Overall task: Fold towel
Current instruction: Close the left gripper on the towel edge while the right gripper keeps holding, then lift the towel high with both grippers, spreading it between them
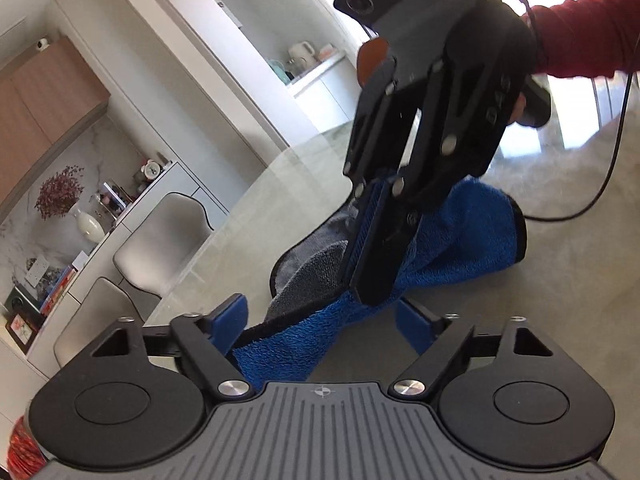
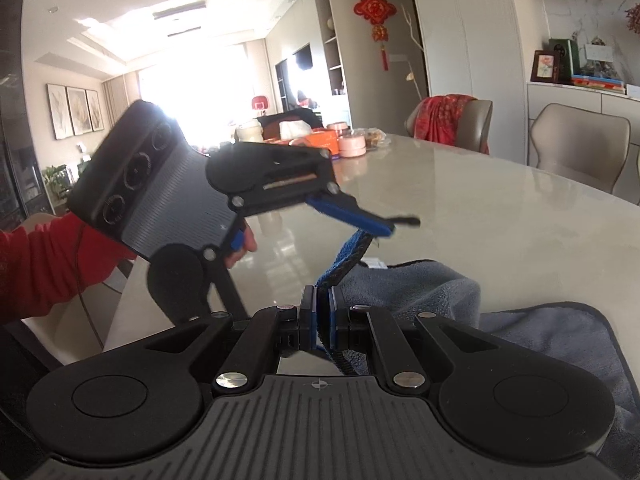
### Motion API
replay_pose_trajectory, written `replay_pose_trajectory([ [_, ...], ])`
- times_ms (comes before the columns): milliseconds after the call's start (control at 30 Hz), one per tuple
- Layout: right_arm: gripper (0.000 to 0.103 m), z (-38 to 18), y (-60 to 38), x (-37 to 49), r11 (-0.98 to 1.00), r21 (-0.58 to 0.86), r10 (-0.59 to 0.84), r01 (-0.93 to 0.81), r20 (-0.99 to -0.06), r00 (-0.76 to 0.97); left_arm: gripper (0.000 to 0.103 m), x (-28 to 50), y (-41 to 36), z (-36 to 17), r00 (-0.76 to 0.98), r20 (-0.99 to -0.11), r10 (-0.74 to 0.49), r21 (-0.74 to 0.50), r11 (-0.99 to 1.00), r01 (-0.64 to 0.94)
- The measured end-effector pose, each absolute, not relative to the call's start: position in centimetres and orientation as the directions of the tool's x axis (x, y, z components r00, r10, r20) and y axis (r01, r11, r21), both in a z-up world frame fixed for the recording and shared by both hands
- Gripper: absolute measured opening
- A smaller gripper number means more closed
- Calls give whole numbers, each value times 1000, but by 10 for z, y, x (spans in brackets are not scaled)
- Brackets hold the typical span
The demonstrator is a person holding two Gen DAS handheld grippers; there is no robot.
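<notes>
From the left wrist camera, the left gripper [image 1: 320,320] has its blue-padded fingers spread wide, and a strip of the blue-and-grey terry towel with black edging [image 1: 460,232] runs up between them; the pads are not pressing on it. The towel is bunched on the pale glossy stone table [image 1: 520,320]. Above it, the right gripper [image 1: 370,276] points down with its jaws pinched together on a lifted fold of the towel. A red sleeve [image 1: 580,36] shows behind it.

From the right wrist camera, the right gripper [image 2: 323,320] is clamped on the towel's black-edged border [image 2: 344,260], which rises as a taut band to the left gripper [image 2: 394,226]. That one is blurred, so how it meets the cloth is hard to judge. The towel's grey side [image 2: 432,284] lies heaped on the table [image 2: 500,208].
</notes>
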State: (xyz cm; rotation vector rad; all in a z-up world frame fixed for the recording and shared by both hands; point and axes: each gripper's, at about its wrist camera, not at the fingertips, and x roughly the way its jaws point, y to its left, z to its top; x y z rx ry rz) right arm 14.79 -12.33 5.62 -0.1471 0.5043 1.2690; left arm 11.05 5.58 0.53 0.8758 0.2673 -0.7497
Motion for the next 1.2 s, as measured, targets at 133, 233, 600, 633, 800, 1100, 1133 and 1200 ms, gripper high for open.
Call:
replay_pose_trajectory([
  [133,7,56,-120,141,295,148,867,-944,-457,200,23,119,50,5,672,-597,-439,543,395,741],
  [233,9,56,-122,139,318,136,862,-938,-454,226,7,130,53,8,634,-654,-414,451,460,765],
  [600,61,49,-180,83,575,46,728,-817,-483,486,7,122,67,32,715,-586,-381,474,554,684],
  [633,62,46,-183,77,584,55,721,-810,-493,487,7,122,67,33,714,-584,-385,474,552,686],
  [800,62,23,-174,68,652,-15,630,-758,-546,553,7,114,62,36,728,-568,-384,489,554,674],
  [1100,10,12,-171,98,677,219,693,-703,-512,508,8,91,64,41,760,-559,-332,506,589,630],
  [1133,10,16,-172,95,675,211,695,-707,-504,513,8,89,65,43,765,-556,-323,506,599,621],
  [1200,10,27,-171,81,676,131,677,-725,-498,542,8,84,68,45,776,-551,-306,505,619,602],
])
